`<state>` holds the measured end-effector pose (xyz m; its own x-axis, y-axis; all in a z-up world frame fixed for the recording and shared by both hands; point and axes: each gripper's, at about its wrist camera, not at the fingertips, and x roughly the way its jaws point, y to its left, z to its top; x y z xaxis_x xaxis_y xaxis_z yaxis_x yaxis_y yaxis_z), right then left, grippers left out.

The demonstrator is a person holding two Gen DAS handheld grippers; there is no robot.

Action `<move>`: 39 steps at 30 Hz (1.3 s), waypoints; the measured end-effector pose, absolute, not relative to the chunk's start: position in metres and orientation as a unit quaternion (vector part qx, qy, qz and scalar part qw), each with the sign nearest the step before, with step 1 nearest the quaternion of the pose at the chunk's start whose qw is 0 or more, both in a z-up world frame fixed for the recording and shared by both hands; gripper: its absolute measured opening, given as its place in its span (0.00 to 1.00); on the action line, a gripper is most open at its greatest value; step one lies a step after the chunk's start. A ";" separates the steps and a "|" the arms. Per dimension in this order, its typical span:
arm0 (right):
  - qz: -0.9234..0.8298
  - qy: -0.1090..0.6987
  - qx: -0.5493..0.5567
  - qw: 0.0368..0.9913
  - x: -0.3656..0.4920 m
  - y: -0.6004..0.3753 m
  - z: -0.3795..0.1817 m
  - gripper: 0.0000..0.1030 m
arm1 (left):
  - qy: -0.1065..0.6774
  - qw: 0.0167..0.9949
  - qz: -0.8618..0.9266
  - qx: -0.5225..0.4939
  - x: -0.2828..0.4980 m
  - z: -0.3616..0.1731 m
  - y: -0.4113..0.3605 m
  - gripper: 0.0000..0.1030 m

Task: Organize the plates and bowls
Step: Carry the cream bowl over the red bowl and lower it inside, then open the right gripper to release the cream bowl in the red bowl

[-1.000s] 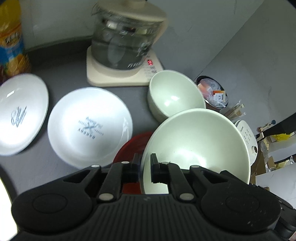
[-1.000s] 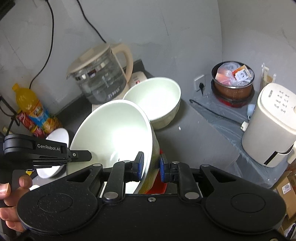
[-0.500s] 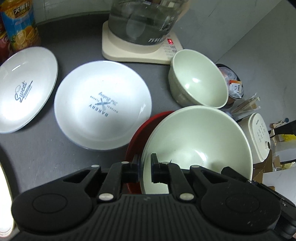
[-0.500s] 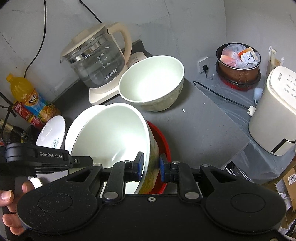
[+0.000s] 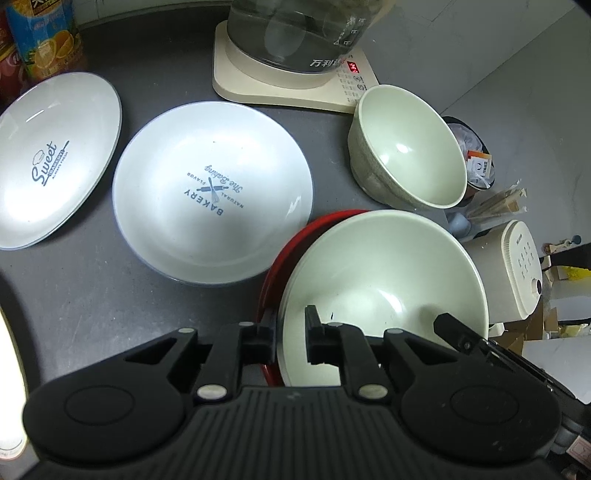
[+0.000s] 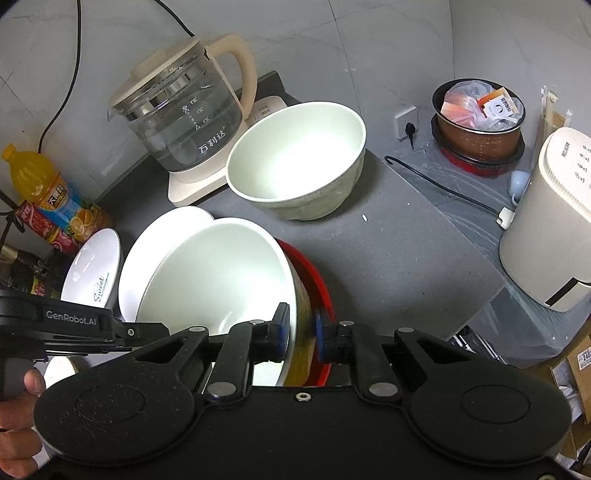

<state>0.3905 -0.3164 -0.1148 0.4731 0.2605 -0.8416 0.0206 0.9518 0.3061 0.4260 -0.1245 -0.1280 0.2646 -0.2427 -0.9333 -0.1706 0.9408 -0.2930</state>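
We see the big bowl (image 5: 384, 266) mouth-up, slightly tilted, sitting in the red plate (image 5: 295, 243). Right gripper (image 6: 301, 334) clamps its rim; left gripper (image 5: 290, 338), jaws just easing apart, straddles the rim without pressing.

Both wrist views look steeply down, close over the tabletop (image 5: 92, 295); both share the bowl (image 5: 384, 277) (image 6: 218, 280) and kettle (image 5: 295, 33) (image 6: 181, 110).
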 end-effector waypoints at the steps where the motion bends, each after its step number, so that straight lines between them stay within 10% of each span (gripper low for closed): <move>1: 0.071 0.508 0.138 0.847 0.390 -0.316 -0.115 0.13 | 0.605 0.778 -0.024 -0.168 0.425 -0.127 -0.125 0.13; 13: 0.070 0.509 0.116 0.850 0.393 -0.310 -0.116 0.15 | 0.584 0.796 -0.007 -0.159 0.421 -0.107 -0.117 0.27; 19: 0.075 0.495 0.114 0.858 0.393 -0.311 -0.101 0.41 | 0.579 0.800 0.003 -0.158 0.419 -0.103 -0.113 0.34; 39: 0.074 0.473 0.162 0.863 0.431 -0.364 -0.098 0.56 | 0.550 0.821 -0.015 -0.155 0.471 -0.104 -0.157 0.41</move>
<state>0.4312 -0.3636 -0.0981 0.5420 0.2811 -0.7920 0.0262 0.9363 0.3502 0.4706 -0.1575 -0.1040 0.3954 -0.1950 -0.8976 -0.1456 0.9516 -0.2709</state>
